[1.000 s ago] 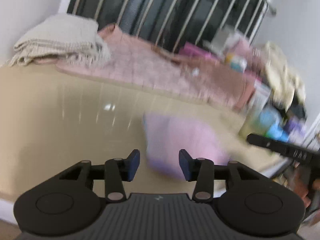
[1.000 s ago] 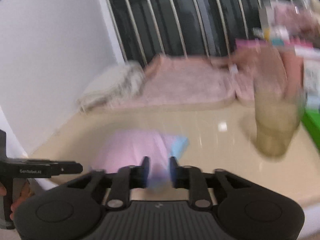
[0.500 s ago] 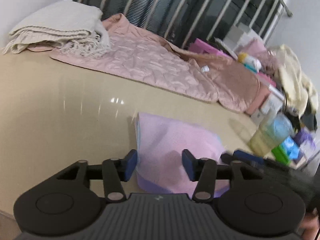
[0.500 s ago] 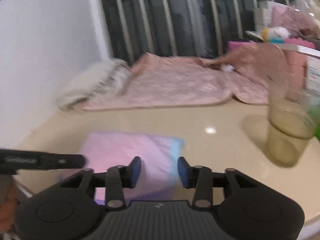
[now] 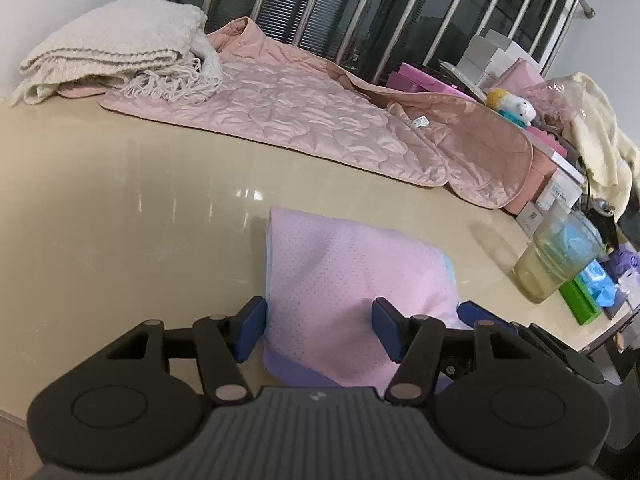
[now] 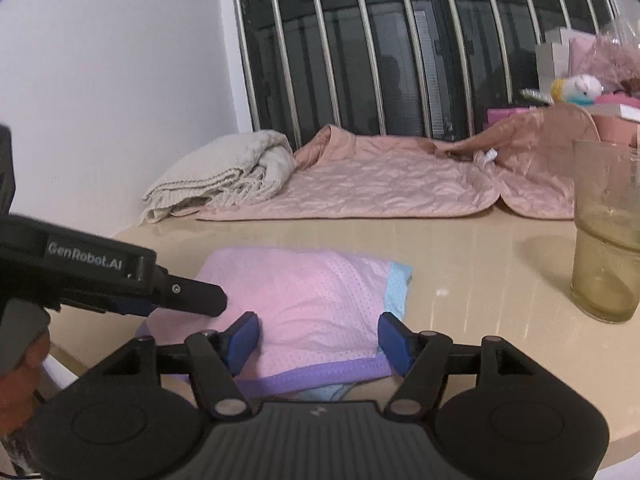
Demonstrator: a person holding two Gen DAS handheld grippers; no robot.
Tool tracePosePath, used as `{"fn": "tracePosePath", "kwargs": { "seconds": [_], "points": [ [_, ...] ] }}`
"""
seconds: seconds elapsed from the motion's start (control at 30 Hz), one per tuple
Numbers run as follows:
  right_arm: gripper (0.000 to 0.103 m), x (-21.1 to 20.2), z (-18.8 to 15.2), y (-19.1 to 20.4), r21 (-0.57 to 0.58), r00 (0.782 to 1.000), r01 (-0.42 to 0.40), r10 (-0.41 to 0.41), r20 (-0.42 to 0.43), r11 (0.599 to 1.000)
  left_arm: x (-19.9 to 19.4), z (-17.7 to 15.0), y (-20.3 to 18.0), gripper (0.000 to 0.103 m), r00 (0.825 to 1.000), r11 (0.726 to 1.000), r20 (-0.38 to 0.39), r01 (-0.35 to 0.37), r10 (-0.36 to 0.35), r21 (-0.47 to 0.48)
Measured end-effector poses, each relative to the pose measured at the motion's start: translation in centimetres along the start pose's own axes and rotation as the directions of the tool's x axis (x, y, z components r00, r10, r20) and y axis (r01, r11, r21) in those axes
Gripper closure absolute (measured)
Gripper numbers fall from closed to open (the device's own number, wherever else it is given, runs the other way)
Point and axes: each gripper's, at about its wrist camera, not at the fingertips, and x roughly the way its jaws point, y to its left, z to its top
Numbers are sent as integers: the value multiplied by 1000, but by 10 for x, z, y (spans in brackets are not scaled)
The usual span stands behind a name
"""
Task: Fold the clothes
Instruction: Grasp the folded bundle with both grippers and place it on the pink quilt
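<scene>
Table [image 5: 120,216] carries the work: a beige top with the folded pink mesh garment [image 5: 352,280] lying flat near its front edge, well apart from the quilted pink jacket [image 5: 320,128] and cream blanket [image 5: 120,52] at the back. Garment long axis runs side to side across both wrist views, purple hem [image 6: 320,374] toward the grippers. Left gripper [image 5: 318,330] straddles the near-left part, right gripper [image 6: 318,338] the near-right part; both are equally close. Jaws of both are opening, spread clear of the cloth, pinching nothing. Drinking glass [image 6: 608,236] stands to the right, clear of the garment.
</scene>
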Motion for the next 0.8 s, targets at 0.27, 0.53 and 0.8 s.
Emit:
{"fn": "tracePosePath", "kwargs": {
  "seconds": [0.27, 0.53, 0.8],
  "points": [
    [78, -4, -10, 3, 21, 997, -69, 68, 47, 997, 7, 0, 12, 87, 997, 993, -13, 81, -82, -82],
    [89, -11, 11, 3, 81, 991, -108, 101, 83, 991, -9, 23, 10, 92, 988, 986, 74, 140, -134, -86],
    [89, -1, 83, -1, 0, 987, -43, 43, 154, 999, -5, 106, -8, 92, 960, 972, 163, 233, -228, -10]
  ]
}}
